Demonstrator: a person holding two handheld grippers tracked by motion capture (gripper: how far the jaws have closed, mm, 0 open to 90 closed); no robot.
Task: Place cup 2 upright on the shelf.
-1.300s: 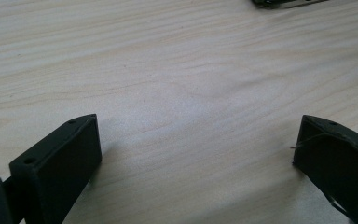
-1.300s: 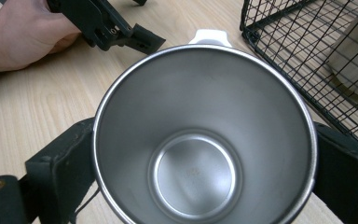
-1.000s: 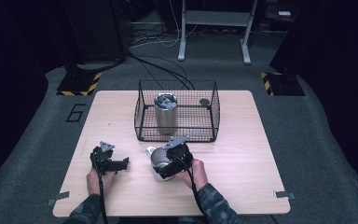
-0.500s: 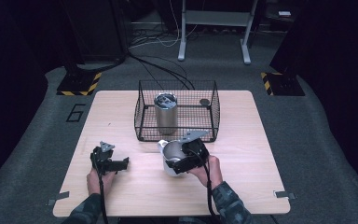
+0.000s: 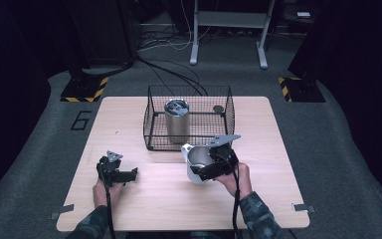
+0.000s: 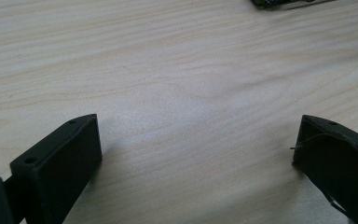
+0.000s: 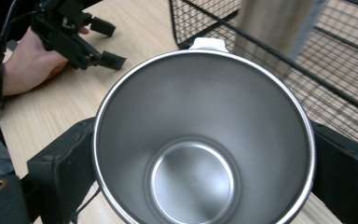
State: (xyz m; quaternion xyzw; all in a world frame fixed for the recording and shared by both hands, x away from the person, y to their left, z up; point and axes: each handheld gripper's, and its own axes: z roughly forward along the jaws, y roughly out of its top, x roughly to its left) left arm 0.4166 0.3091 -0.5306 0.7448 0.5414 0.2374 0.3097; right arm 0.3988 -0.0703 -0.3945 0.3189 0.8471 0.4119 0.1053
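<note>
At centre frame in the high view, the right gripper (image 5: 206,167) is clamping a steel cup (image 5: 197,162) just below the wire basket (image 5: 150,130), bare table (image 5: 273,164) lying to its right. Lower left, the left gripper (image 5: 129,175) is resting spread wide, empty.

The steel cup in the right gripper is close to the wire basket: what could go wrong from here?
1. The right gripper grips the steel cup by its smooth outer wall, tilted, so it might slip or turn.
2. The cup is close to the wire basket; its rim could strike the front wires if not raised enough.
3. A tall steel tumbler already stands inside the basket, so the cup could knock it on the way in.
</note>
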